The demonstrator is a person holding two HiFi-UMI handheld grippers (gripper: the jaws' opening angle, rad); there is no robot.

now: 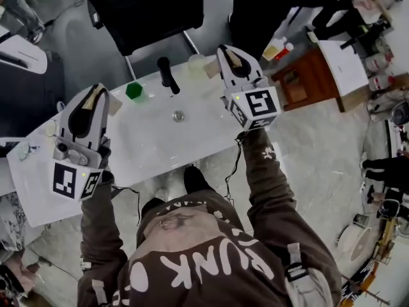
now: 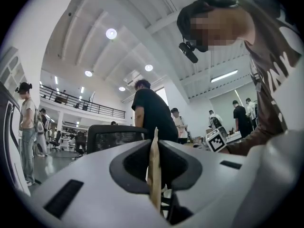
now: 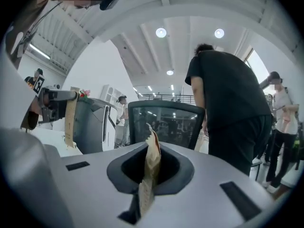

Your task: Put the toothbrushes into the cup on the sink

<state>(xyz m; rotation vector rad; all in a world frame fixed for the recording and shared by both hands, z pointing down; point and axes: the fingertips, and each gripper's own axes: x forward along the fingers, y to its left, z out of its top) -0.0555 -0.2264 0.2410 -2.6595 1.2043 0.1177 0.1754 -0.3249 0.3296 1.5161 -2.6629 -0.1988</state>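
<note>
Here, the green cup point(image 1: 134, 90) stands upright on the sink point(image 1: 147, 142).

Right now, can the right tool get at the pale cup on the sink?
Probably yes: the right tool is held just beside the pale cup, nothing between them; the faucet stands on the cup's other side. The tool is shut now.

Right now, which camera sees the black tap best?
The head view: it looks down on the black tap at the back of the sink. Both gripper views point at ceiling and people, showing no tap.
</note>
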